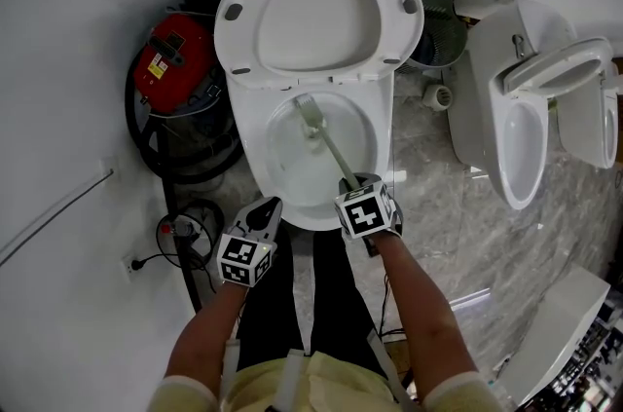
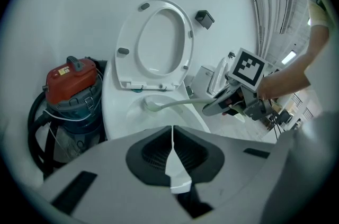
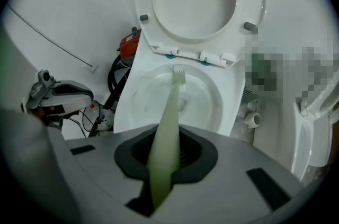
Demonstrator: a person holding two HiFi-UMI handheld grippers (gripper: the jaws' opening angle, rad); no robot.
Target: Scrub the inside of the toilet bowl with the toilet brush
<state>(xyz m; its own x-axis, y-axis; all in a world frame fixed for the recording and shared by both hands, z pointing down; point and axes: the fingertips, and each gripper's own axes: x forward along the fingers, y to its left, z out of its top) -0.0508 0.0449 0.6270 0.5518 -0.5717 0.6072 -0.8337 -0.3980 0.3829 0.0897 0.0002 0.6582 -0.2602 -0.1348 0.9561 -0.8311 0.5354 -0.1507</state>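
In the head view, the near end of the toilet brush (image 1: pixel 326 139) handle disappears under the right hand-held gripper (image 1: pixel 355 188) and its marker cube (image 1: pixel 370 211). In the right gripper view that handle is an unfocused streak at the jaws. The raised lid (image 1: pixel 316 11) covers part of the red vacuum cleaner (image 1: pixel 173 59). The second toilet (image 1: pixel 526 128) runs off the right edge, and the bottom edge cuts the person's arms (image 1: pixel 428 313).

Grey left gripper (image 1: pixel 269 206), right gripper (image 1: pixel 352 182); yellow sleeves (image 1: pixel 181 393); black trousers (image 1: pixel 336 293).

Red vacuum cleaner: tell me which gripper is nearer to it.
Left. The left gripper is by the front-left rim of the toilet bowl, toward the red vacuum cleaner. The right gripper, shut on the toilet brush, is at the front-right rim, farther away.
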